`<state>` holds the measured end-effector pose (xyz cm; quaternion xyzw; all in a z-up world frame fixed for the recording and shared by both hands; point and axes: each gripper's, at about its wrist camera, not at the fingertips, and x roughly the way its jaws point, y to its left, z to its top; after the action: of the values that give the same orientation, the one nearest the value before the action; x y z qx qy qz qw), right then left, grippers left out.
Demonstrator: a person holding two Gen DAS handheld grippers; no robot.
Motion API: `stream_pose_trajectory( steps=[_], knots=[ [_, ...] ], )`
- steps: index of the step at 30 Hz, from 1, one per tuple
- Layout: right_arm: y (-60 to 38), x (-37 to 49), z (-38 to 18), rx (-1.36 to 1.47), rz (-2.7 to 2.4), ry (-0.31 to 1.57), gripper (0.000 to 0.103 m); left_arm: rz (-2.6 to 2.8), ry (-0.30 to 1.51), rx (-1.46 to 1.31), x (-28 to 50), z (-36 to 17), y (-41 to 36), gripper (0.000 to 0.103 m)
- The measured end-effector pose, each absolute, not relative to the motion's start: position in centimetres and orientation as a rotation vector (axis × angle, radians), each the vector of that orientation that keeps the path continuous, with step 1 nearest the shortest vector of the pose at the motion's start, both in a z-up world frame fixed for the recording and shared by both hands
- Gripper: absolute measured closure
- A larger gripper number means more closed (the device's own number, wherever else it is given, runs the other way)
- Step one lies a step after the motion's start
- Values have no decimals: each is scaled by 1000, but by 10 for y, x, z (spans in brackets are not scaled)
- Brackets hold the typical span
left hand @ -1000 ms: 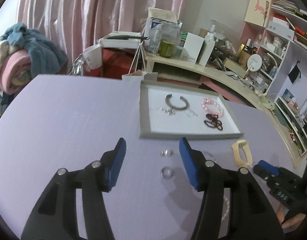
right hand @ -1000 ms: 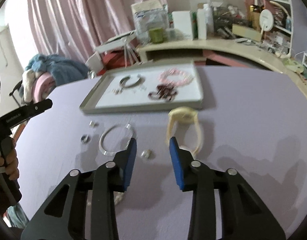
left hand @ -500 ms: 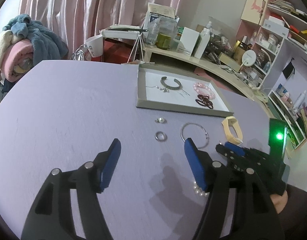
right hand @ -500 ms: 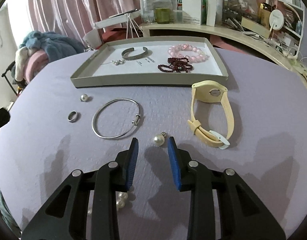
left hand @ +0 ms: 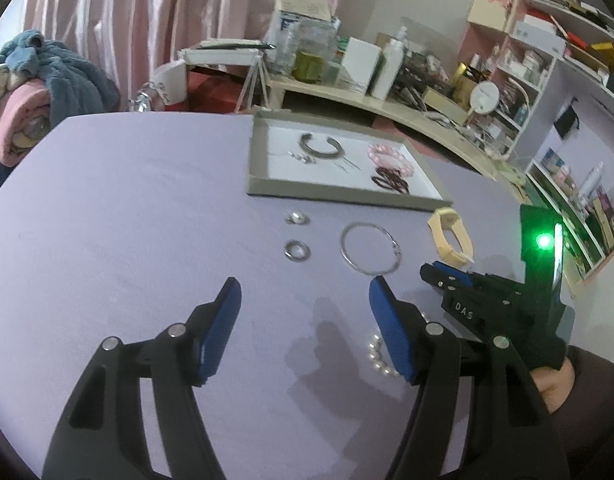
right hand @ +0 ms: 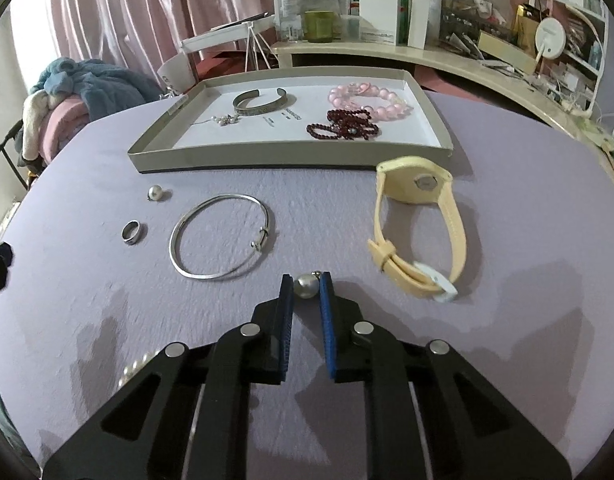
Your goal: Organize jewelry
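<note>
My right gripper (right hand: 305,280) is low over the purple table, and its jaws are closing with both blue pads against a pearl earring (right hand: 305,286). Beyond it lie a silver bangle (right hand: 221,236), a silver ring (right hand: 131,232), a second pearl earring (right hand: 155,193) and a yellow watch (right hand: 419,220). The grey tray (right hand: 291,156) behind them holds a silver cuff (right hand: 263,102), pink beads (right hand: 371,98) and dark red beads (right hand: 343,128). My left gripper (left hand: 303,284) hangs open above bare table, short of the ring (left hand: 296,249) and bangle (left hand: 370,248).
A pearl strand (left hand: 377,356) lies beside the left gripper's right finger. A person's hand (left hand: 555,384) holds the right gripper at the right. Behind the table are a cluttered desk (right hand: 387,46), shelves (left hand: 547,60), a curtain and a pile of clothes (left hand: 39,80).
My right gripper sank to the table and its jaws narrowed onto the pearl earring. My left gripper drew back from the tray, and its jaws widened a little.
</note>
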<state>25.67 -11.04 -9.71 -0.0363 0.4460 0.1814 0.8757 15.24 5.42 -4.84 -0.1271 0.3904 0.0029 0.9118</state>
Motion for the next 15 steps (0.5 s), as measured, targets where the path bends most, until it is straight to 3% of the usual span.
stream_pose_trajectory(
  steps=[7,9,15],
  knots=[
    [-137,232,-80,-19,379,909,89,-126,903,-211,167,-78,14,37],
    [-145,229,-75,3,365,901,89,-162,931,-173,174,-87,-1,47],
    [-157,227,-62,47,348,877,89,-206,989,-100,193,-107,-26,62]
  ],
)
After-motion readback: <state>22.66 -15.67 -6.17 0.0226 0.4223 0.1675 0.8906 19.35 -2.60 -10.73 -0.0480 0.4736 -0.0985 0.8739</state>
